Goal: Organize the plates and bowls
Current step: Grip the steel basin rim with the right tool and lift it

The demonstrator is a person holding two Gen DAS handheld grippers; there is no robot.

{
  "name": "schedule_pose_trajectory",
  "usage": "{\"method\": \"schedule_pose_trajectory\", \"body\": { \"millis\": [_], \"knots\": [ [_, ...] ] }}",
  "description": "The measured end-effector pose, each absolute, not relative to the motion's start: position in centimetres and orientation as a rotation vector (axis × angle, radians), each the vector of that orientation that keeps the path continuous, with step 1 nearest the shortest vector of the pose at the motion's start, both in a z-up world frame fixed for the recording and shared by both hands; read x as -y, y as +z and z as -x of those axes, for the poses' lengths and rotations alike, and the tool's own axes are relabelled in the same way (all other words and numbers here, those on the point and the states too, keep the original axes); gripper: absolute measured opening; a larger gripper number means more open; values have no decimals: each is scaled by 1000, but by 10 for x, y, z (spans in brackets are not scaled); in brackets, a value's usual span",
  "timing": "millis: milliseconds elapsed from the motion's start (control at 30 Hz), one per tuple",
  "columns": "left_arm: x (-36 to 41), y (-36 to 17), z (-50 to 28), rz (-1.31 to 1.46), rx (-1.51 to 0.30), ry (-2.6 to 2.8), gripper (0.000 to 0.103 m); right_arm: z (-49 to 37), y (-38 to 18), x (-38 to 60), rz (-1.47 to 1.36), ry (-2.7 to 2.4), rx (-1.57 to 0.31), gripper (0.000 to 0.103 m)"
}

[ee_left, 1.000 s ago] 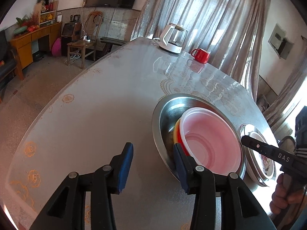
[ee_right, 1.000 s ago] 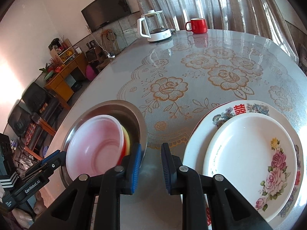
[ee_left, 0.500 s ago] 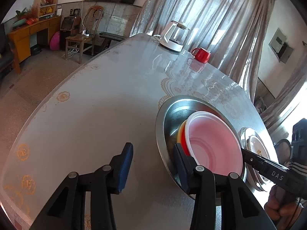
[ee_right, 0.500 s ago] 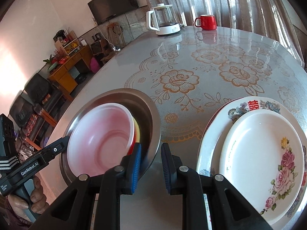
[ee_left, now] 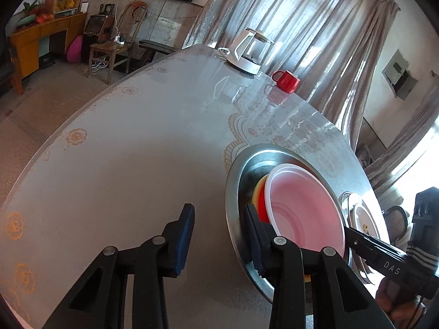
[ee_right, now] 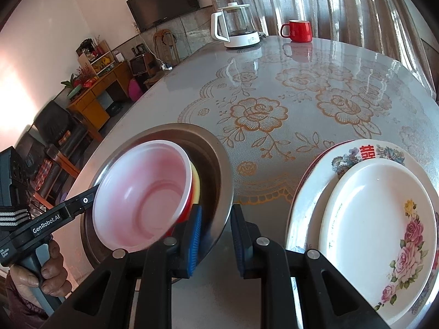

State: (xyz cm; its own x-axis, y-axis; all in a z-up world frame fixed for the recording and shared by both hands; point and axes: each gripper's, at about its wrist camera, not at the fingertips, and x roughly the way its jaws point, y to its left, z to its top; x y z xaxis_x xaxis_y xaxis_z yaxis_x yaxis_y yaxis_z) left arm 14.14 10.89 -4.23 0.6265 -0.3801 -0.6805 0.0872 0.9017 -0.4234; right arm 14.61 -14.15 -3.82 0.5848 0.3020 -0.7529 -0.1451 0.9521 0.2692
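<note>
Steel basin [ee_right: 219, 164], holding tilted pink [ee_right: 142, 192], red and yellow bowls, is seen near the worktop's [ee_left: 137, 150] near edge, beside two stacked floral plates [ee_right: 376, 219]. A kettle [ee_right: 236, 24] and red mug [ee_right: 297, 30] are kept at the far edge. Compared with a second ago, the left gripper's [ee_left: 219, 235] jaws have been closing about the basin's rim, not yet pressed. The right gripper's [ee_right: 216, 238] jaws are set apart astride the opposite rim.

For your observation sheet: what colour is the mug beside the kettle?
The mug is red, clearest in the right wrist view.
</note>
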Motion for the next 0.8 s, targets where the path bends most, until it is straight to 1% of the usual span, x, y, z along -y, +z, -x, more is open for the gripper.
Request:
{"method": "schedule_pose_trajectory", "body": {
  "millis": [133, 233, 300, 333, 367, 467, 567, 800],
  "knots": [
    [-110, -43, -140, 381, -849, -273, 39, -149, -40, 141, -184, 262, -908, 20],
    [-110, -43, -140, 385, -847, -294, 35, -151, -41, 142, -193, 264, -910, 20],
    [-108, -41, -139, 383, -842, -329, 24, -152, -42, 143, -204, 269, -912, 20],
    [-105, -39, -138, 370, -838, -340, 21, -152, -42, 144, -210, 272, -914, 20],
    [-102, -37, -136, 353, -828, -347, 16, -153, -43, 144, -216, 278, -917, 20],
    [-99, -35, -133, 328, -815, -350, 15, -152, -44, 143, -225, 289, -914, 17],
    [-104, -36, -130, 369, -824, -370, 15, -150, -43, 143, -227, 286, -907, 16],
    [-102, -35, -120, 362, -820, -344, 15, -144, -42, 141, -219, 289, -906, 16]
  ]
}}
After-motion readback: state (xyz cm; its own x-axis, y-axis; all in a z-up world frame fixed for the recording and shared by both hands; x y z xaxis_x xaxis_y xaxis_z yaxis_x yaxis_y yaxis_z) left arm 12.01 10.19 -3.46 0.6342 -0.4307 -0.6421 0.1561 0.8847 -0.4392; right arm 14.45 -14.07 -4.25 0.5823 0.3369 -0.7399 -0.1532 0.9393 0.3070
